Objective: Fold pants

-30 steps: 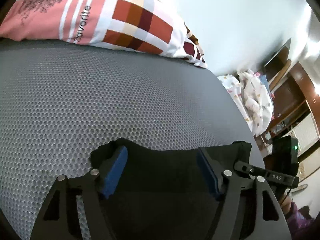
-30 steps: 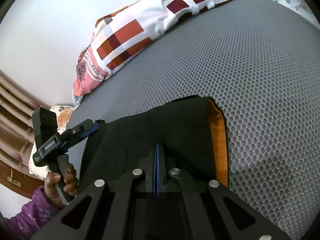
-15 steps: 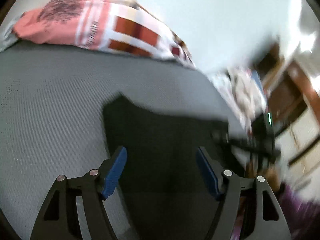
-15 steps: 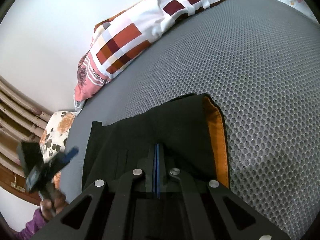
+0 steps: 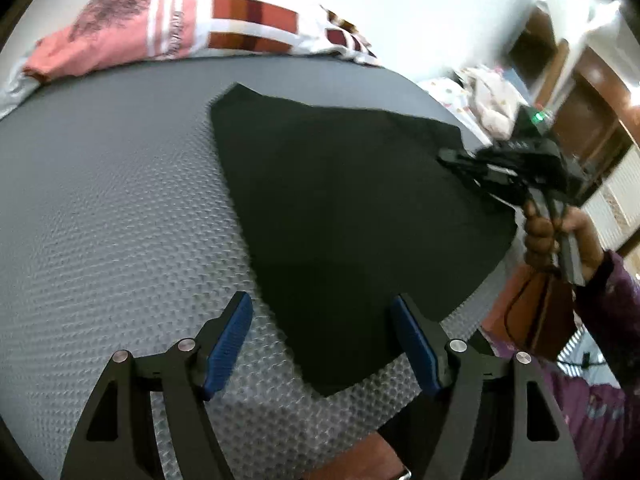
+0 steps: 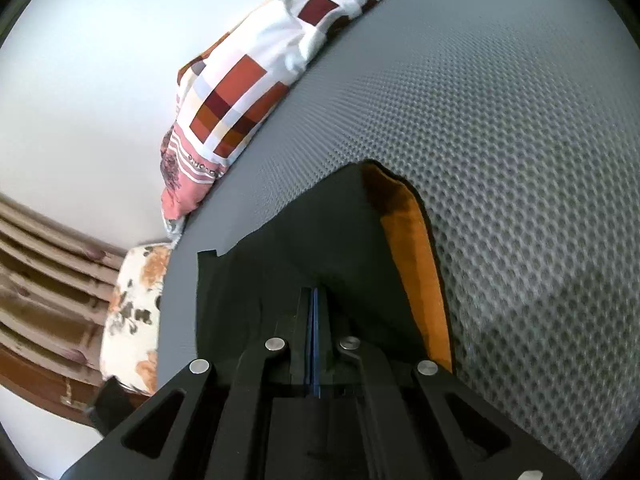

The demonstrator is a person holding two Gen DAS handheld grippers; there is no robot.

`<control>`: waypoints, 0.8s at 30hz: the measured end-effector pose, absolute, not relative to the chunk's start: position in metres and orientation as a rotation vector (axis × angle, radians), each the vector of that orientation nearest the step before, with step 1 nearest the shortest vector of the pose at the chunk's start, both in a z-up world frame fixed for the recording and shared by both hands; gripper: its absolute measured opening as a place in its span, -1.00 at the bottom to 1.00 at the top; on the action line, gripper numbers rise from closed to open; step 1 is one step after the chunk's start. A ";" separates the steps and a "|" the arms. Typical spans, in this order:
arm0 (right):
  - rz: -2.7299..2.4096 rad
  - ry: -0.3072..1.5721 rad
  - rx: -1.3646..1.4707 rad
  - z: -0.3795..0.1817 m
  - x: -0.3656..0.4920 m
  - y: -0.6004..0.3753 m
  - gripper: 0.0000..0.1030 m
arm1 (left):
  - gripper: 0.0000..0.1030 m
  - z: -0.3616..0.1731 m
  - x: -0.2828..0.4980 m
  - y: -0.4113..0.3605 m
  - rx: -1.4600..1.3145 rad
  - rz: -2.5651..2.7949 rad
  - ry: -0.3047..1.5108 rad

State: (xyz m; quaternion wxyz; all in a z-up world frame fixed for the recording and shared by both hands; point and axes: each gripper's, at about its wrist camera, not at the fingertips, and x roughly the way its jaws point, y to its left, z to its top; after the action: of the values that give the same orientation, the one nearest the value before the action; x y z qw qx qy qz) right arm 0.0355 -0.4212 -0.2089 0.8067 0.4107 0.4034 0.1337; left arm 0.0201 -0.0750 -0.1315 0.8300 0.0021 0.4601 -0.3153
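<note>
The black pants (image 5: 344, 208) lie folded flat on the grey mesh mattress (image 5: 112, 208). My left gripper (image 5: 320, 344) is open and empty, held above the pants' near corner. The right gripper shows in the left wrist view (image 5: 452, 158) at the pants' far right edge. In the right wrist view the right gripper (image 6: 314, 300) is shut on the black pants (image 6: 320, 240), whose orange lining (image 6: 416, 264) shows along the right edge.
A checked red, white and pink pillow (image 5: 192, 28) lies at the head of the mattress, also in the right wrist view (image 6: 248, 80). A floral cushion (image 6: 132, 312) and wooden slats (image 6: 44, 280) lie off the bed's left. Clothes (image 5: 488, 100) and wooden furniture (image 5: 580, 96) stand to the right.
My left gripper let the pants go and pulled back and up, so the whole folded piece now shows. The right gripper stays shut on the cloth.
</note>
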 end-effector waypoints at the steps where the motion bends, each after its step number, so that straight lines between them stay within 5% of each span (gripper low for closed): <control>1: 0.287 0.861 0.879 -0.207 0.032 -0.422 -1.00 | 0.41 -0.126 0.018 -0.074 0.030 -0.642 0.946; 11: 0.213 0.778 0.731 -0.172 -0.034 -0.427 -0.24 | 0.54 -0.077 -0.001 -0.093 0.250 -0.414 0.686; 24: 0.139 0.864 0.636 -0.193 -0.040 -0.423 -0.04 | 0.64 -0.084 -0.002 -0.101 0.322 -0.308 0.697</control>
State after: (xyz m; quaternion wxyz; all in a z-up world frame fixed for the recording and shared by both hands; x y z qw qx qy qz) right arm -0.0396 -0.4232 -0.1927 0.8572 0.3029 0.4112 0.0664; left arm -0.0021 -0.1011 -0.0839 0.9157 0.1562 0.3388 -0.1495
